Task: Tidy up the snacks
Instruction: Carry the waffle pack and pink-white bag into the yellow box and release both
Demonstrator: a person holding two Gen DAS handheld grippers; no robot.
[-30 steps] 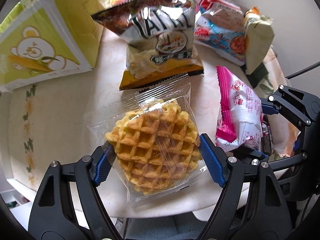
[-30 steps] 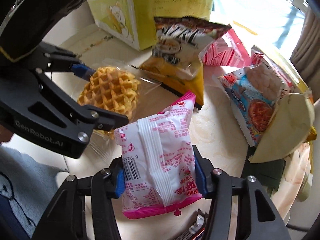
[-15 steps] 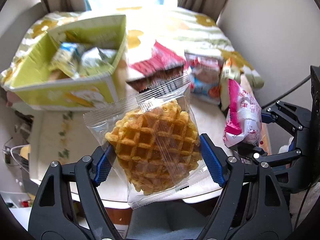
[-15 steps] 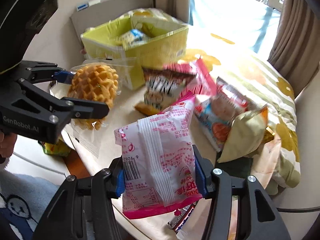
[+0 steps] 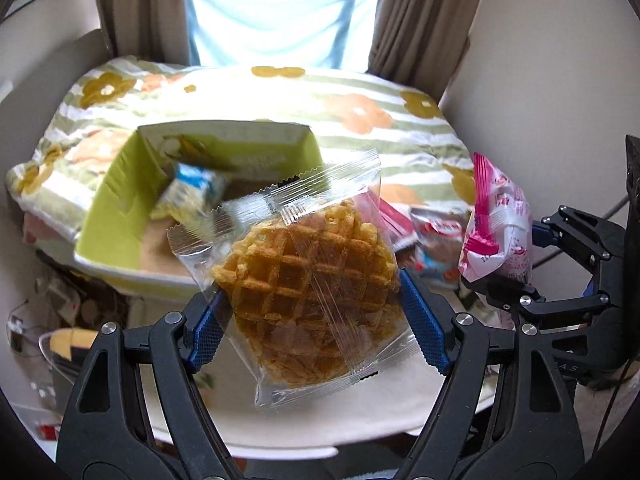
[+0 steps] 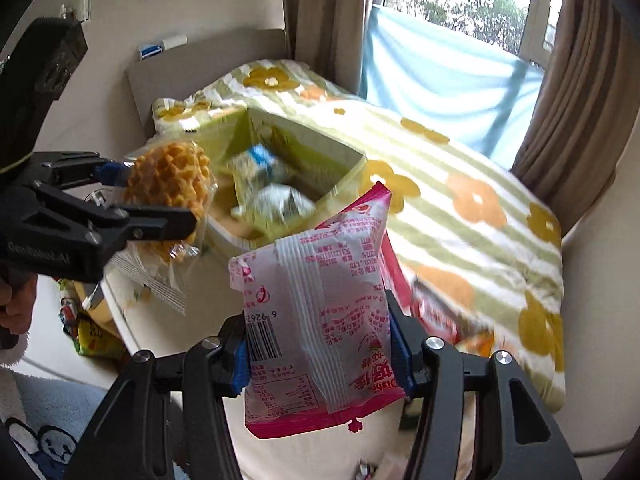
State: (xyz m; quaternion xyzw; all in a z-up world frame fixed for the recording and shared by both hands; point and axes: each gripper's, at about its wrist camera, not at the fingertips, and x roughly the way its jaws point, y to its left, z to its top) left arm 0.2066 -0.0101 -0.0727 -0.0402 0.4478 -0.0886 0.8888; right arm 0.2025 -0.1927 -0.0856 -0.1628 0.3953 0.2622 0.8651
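My left gripper (image 5: 316, 320) is shut on a waffle in a clear wrapper (image 5: 304, 292) and holds it in the air above the table, near the front of the open yellow-green box (image 5: 116, 216). The waffle (image 6: 168, 180) also shows in the right wrist view, beside the box (image 6: 344, 184). My right gripper (image 6: 320, 356) is shut on a pink-and-white snack packet (image 6: 320, 312), held upright above the table; the packet (image 5: 500, 232) shows at the right of the left wrist view. Several snack packs (image 6: 272, 200) lie inside the box.
The white round table (image 5: 320, 412) lies below both grippers. Loose snack packs (image 5: 436, 240) lie on it to the right of the box. A bed with a flowered striped cover (image 6: 480, 208) stands behind the table. Bags (image 6: 92, 336) lie on the floor at left.
Both grippers have risen higher above the table with their packets. The view now looks down into the open box.
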